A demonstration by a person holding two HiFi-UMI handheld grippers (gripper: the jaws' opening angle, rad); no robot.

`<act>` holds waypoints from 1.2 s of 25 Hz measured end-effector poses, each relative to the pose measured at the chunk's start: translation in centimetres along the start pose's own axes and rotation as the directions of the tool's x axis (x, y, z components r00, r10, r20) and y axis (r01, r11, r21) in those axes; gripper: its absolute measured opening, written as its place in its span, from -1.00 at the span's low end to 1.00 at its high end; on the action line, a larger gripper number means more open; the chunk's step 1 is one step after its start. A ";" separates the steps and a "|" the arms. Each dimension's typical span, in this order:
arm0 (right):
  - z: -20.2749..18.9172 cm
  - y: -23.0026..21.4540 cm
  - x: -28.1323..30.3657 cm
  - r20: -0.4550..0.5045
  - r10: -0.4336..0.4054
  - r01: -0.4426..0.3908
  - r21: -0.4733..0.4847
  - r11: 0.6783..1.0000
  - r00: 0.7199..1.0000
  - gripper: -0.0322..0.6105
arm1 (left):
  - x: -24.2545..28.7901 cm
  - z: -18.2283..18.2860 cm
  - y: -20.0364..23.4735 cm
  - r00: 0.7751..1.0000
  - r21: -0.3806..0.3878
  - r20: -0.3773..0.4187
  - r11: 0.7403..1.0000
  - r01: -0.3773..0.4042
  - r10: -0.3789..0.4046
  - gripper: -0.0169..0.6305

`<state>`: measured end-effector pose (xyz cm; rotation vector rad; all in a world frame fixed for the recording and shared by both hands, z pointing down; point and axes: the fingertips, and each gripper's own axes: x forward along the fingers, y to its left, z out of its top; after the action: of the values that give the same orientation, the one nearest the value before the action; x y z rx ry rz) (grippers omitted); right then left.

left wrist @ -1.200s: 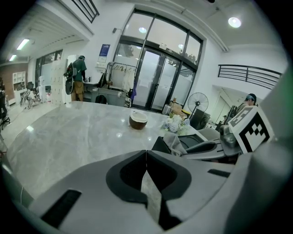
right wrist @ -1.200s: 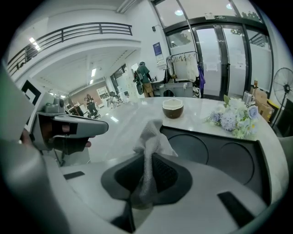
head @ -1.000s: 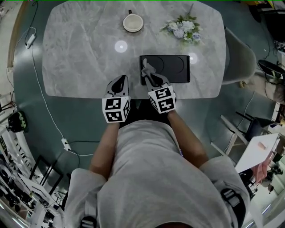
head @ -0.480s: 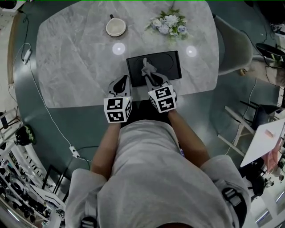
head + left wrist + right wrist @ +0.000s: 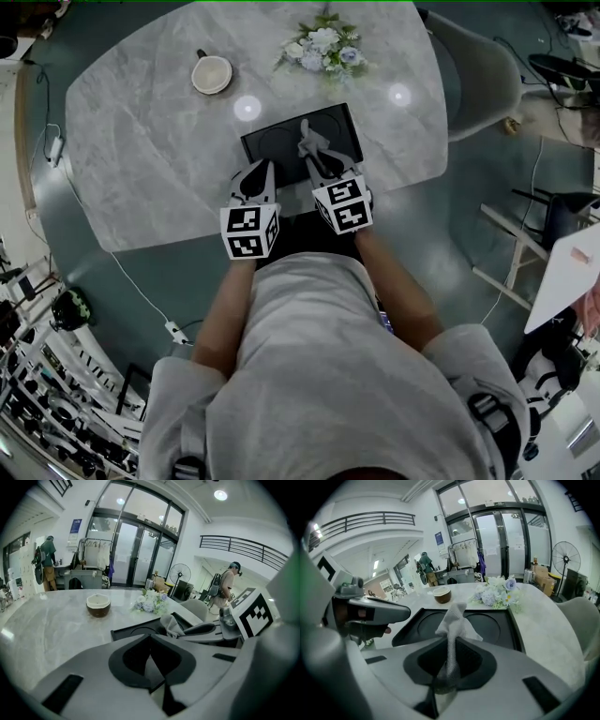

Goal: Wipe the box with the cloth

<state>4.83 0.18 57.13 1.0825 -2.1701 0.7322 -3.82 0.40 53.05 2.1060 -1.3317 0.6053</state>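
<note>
A flat black box [image 5: 272, 145] with two round hollows lies near the front edge of the marble table [image 5: 141, 141]. My right gripper [image 5: 316, 161] is shut on a grey cloth [image 5: 309, 139] that sticks up over the box's front middle. In the right gripper view the cloth [image 5: 453, 620] rises from the right gripper [image 5: 449, 649], with the box [image 5: 492, 627] just beyond. My left gripper [image 5: 256, 174] is shut with nothing in it, at the box's front left corner. In the left gripper view, my left gripper [image 5: 150, 639] points at the box [image 5: 133, 631] and the cloth [image 5: 169, 623].
A cup [image 5: 211, 73] and a bunch of flowers [image 5: 323, 47] stand on the far side of the table. A chair [image 5: 478, 66] is at the right end. Cables [image 5: 122, 272] lie on the floor at the left. People stand far off in both gripper views.
In the head view the table and box have slid left and turned. My right gripper with the cloth now stands at the box's front middle instead of its left end. Both grippers stay shut.
</note>
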 end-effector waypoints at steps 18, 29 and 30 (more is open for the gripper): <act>-0.2 -6.1 -2.5 0.037 -0.075 0.073 0.051 0.996 0.996 -0.71 | 3.9 1.3 -5.5 0.998 0.068 -0.050 0.997 0.046 -0.043 -0.87; -0.1 -7.7 -4.0 0.018 -0.179 0.179 -0.020 0.984 0.984 -0.71 | 5.3 2.0 -7.2 0.999 0.046 -0.047 0.999 -0.017 0.019 -0.87; -0.1 -7.9 -4.0 0.021 -0.176 0.176 -0.027 0.984 0.984 -0.71 | 5.3 1.9 -7.3 0.999 0.042 -0.047 0.999 -0.023 0.025 -0.87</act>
<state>13.36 -1.78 55.93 1.2519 -2.0620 0.6105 5.07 -1.85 53.43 2.0976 -1.3307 0.6941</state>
